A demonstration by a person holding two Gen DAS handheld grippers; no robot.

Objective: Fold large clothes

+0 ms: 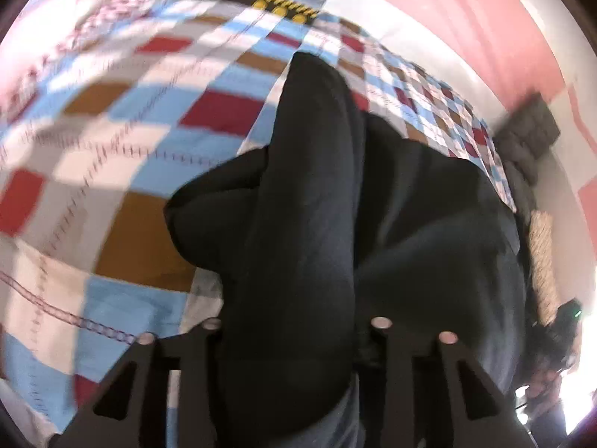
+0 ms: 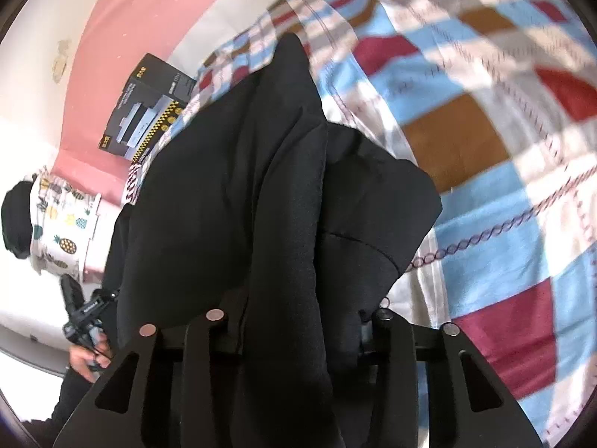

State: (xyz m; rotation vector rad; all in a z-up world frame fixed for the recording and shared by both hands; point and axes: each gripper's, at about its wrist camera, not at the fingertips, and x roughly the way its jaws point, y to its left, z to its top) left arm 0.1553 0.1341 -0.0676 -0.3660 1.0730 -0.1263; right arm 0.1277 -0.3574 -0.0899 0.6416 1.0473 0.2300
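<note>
A large black garment [image 1: 309, 186] lies bunched on a patchwork quilt [image 1: 141, 235] of blue, red, brown and white squares. A thick fold of it rises up between the fingers of my left gripper [image 1: 296, 324], which is shut on the cloth. In the right wrist view the same black garment [image 2: 231, 186] drapes from my right gripper [image 2: 298, 315], which is also shut on a gathered fold. The cloth hides both sets of pads. A loose flap hangs to the right over the quilt [image 2: 459, 149].
A dark box [image 2: 149, 108] with a yellow-black stripe leans at the pink wall [image 1: 466, 18] beyond the quilt. A pineapple-print cloth [image 2: 63, 224] sits at the left edge. A person's hand [image 2: 87, 358] holds the other gripper's handle. Dark grey cushions [image 1: 530, 130] lie at the right.
</note>
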